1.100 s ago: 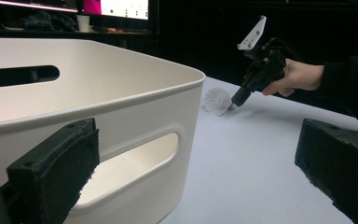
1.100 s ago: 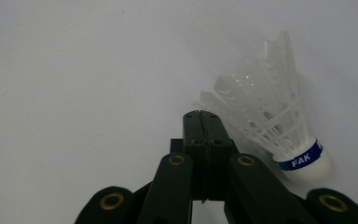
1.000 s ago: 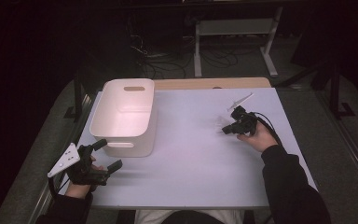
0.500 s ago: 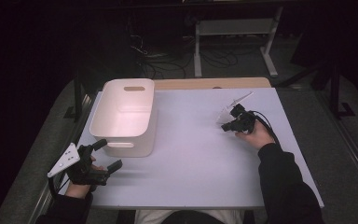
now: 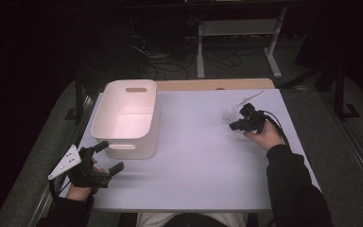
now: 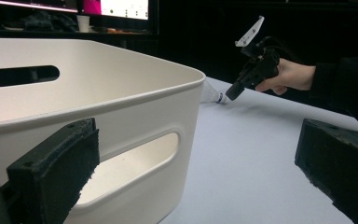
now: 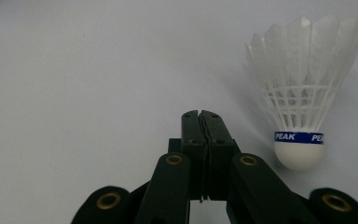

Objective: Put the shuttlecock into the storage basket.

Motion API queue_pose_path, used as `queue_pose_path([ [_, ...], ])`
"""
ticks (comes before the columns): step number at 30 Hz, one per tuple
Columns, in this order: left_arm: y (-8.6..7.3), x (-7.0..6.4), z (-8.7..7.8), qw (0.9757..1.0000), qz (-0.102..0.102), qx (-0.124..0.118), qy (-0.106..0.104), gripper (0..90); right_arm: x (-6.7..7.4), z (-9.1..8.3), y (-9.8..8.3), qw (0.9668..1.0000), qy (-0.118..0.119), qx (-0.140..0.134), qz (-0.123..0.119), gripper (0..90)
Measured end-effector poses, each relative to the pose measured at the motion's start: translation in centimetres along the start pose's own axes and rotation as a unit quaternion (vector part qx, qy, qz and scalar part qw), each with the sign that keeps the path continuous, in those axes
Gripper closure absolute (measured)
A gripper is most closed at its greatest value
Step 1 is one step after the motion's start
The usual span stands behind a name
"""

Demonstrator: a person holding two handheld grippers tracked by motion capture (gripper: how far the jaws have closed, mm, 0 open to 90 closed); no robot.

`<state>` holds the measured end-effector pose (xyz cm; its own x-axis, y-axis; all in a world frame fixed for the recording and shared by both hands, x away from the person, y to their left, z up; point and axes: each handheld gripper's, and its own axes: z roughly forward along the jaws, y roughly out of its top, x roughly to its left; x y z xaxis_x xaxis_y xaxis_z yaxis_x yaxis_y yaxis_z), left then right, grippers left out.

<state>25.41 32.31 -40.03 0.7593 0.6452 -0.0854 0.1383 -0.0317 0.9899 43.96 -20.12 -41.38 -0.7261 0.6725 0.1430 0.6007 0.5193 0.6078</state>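
Approaching with the right gripper (image 7: 200, 114) clenched empty risks toppling the shuttlecock (image 7: 303, 88) just beside it.

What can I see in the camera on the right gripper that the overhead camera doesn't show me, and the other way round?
Right gripper view alone: the blue band printed PEAK on the shuttlecock, its rounded white base, and the right gripper with jaws pressed together on nothing, the shuttlecock lying beside them.

High view alone: the white bin at the table's left, the left gripper with jaws apart near it, both sleeves and the dark floor behind.

Both: the shuttlecock, the right gripper and the pale table.
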Motion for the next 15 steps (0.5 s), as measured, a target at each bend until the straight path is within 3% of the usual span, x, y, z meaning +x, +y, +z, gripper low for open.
queue_pose_path([
  [15, 0.0, 0.0, 0.0, 1.0000, 0.000, 0.000, 0.000, 0.0, -0.7, -1.9, 0.4, 0.9998, -0.009, -0.018, 0.002, 85.5],
])
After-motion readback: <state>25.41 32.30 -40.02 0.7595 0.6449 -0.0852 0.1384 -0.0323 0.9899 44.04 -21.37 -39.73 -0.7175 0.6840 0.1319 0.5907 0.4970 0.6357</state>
